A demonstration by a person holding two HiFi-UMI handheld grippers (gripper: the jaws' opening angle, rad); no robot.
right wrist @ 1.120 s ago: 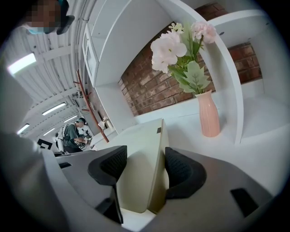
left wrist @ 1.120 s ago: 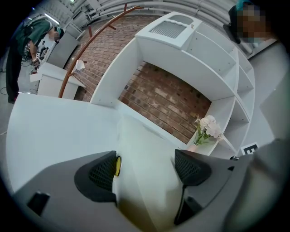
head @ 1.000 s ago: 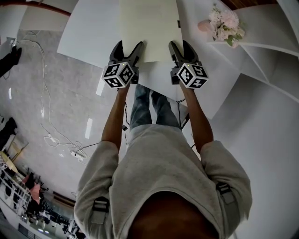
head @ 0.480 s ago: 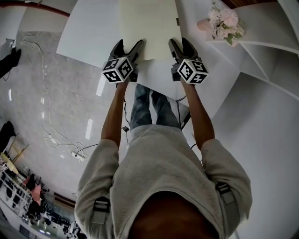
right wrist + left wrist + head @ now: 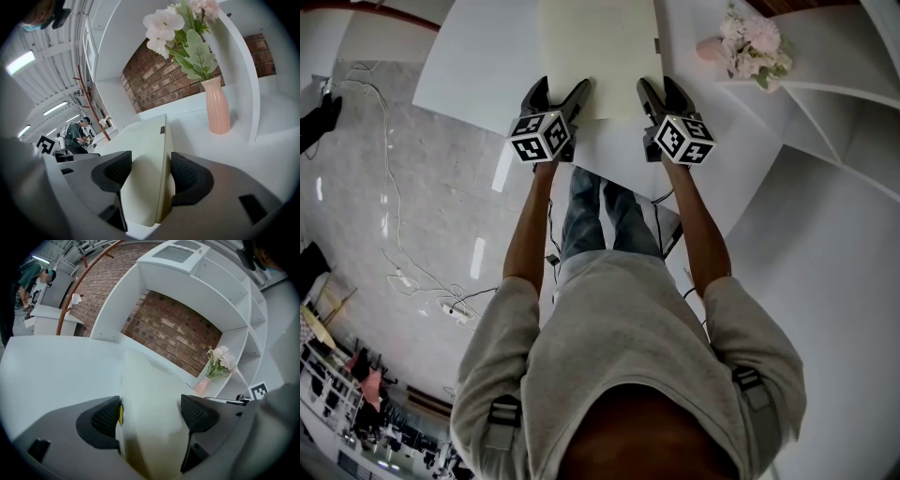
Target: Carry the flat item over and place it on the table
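The flat item is a cream, rounded-corner panel that lies lengthwise on the white table. My left gripper straddles its near left corner and my right gripper its near right corner. In the left gripper view the panel fills the gap of that gripper, with the left pad against its edge. In the right gripper view the panel sits between the pads of that gripper, and the right pad presses on its side face. Both grippers are shut on it with their jaws wide.
A pink vase of flowers stands on the table's right side, close to the panel's far right. White curved shelves rise at the right. Cables trail over the grey floor at the left. A person works far off.
Both grippers, with the panel's near end between them, have edged a little farther over the table. The jaws look the same.
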